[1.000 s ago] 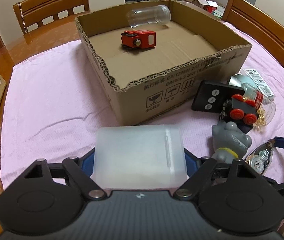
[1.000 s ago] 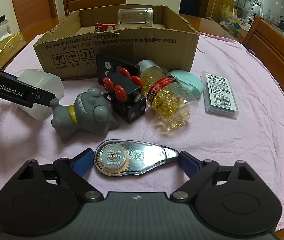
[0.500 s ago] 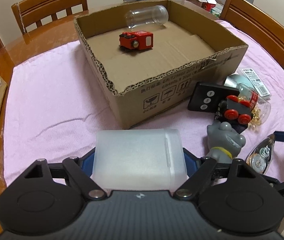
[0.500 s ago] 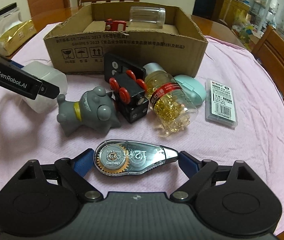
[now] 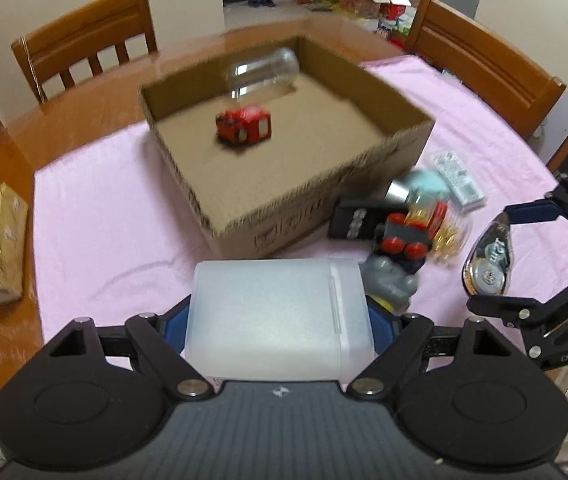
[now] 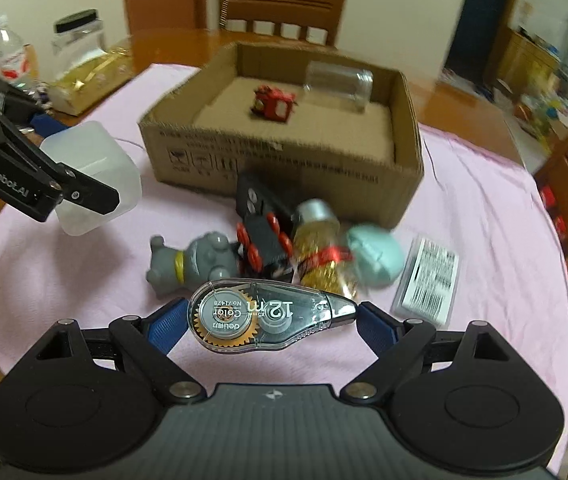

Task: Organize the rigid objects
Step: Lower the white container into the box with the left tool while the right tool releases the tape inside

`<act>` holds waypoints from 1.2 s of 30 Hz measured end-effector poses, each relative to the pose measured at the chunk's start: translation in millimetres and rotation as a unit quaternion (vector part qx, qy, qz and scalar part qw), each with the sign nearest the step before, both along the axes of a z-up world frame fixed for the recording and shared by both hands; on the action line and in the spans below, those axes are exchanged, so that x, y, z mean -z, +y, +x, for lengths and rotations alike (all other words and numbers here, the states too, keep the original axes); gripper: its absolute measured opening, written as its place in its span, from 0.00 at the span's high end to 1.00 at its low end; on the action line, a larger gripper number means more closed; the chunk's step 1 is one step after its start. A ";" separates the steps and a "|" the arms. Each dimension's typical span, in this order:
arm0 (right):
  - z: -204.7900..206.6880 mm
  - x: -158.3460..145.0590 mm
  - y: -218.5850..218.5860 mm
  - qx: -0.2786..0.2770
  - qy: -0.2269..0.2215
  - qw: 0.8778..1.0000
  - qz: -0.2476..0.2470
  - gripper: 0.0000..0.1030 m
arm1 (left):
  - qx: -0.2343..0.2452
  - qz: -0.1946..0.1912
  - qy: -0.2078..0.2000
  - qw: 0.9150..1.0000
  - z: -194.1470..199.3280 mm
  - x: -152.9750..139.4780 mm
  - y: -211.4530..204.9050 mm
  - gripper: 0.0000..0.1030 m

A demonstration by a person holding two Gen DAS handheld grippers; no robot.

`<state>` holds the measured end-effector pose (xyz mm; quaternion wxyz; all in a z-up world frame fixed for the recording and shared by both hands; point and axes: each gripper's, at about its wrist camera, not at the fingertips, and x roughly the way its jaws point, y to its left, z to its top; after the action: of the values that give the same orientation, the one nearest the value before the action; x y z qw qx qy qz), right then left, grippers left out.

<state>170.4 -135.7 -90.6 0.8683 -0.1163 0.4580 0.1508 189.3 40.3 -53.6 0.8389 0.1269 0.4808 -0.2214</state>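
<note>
1. Left gripper (image 5: 280,320) pinches a frosted, boxy plastic tub (image 5: 278,316) by its ends, long axis running 9 to 3, held above the pink cloth (image 5: 96,216).
2. Right gripper (image 6: 272,322) pinches a clear teardrop tape roller (image 6: 264,314) end to end, nose at 3.
3. Corrugated cardboard box (image 6: 284,162) at 12, holding a red toy (image 6: 274,105) and a clear jar (image 6: 337,85) lying down.
</note>
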 end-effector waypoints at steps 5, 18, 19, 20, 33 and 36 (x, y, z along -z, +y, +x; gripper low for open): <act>10.7 -26.8 -9.3 -0.036 -0.009 0.999 0.012 0.10 | 0.009 -0.011 -0.036 0.999 9.0 -31.0 -9.0 0.20; 67.1 -69.4 -26.3 -0.078 -0.056 0.995 0.034 0.10 | -0.038 0.008 -0.075 0.996 104.4 -18.7 -40.5 0.20; 71.1 -69.4 -27.0 -0.078 -0.057 0.995 0.036 0.10 | -0.038 0.012 -0.071 0.997 114.1 -12.6 -42.7 0.20; 75.9 -69.2 -28.5 -0.078 -0.057 0.995 0.038 0.10 | -0.041 0.015 -0.069 0.997 119.6 -6.6 -42.5 0.20; 133.1 -66.9 -40.5 -0.074 -0.064 0.995 0.034 0.10 | -0.090 0.016 -0.076 0.993 137.0 2.8 -39.0 0.09; 147.4 -64.9 -38.4 -0.075 -0.065 0.995 0.031 0.10 | -0.094 0.004 -0.081 0.992 127.9 -5.3 -34.6 0.06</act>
<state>317.8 -174.1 -25.8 0.8858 -0.1330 0.3853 0.2218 317.2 5.7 -48.3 0.8918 0.1020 0.4214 -0.1291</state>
